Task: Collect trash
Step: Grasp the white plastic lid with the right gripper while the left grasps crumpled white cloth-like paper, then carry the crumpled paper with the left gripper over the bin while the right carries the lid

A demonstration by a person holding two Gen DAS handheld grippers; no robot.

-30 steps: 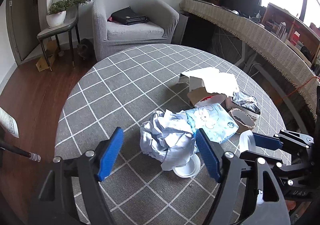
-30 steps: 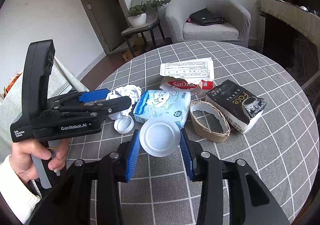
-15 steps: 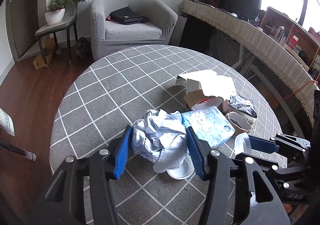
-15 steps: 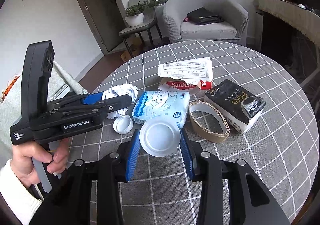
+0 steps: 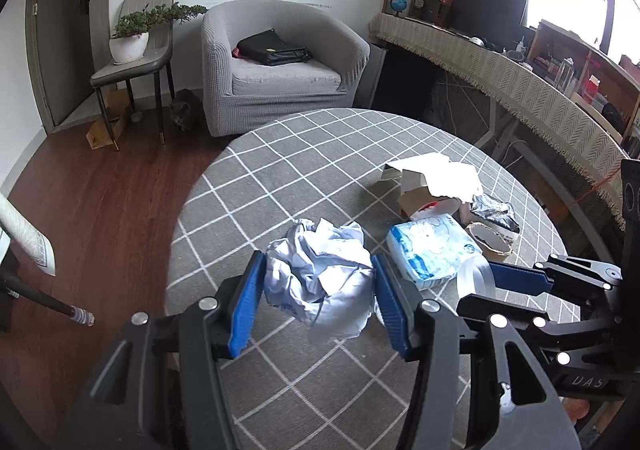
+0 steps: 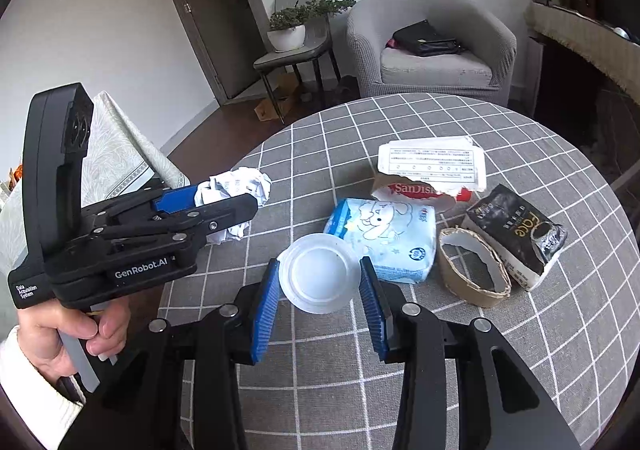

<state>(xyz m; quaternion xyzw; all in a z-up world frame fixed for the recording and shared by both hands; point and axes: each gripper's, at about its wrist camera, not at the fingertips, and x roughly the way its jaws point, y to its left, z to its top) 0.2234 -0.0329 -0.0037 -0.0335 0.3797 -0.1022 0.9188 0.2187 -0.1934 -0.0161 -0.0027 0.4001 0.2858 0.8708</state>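
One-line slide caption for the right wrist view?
Right tool grips a white plastic lid above the checked table; left tool holds crumpled paper.

Round table (image 6: 500,362), grey cloth with a white grid, trash bunched on your far right side.

You've got a blue-and-white tissue pack (image 6: 384,240) lying flat near the middle. Behind it a torn red-and-white card box (image 6: 416,191) with a printed white sheet (image 6: 434,163) on top. Just right of the pack, a brown cardboard ring (image 6: 474,270); touching that, a black coffee packet (image 6: 516,236), torn open. The rest of the cloth is bare.
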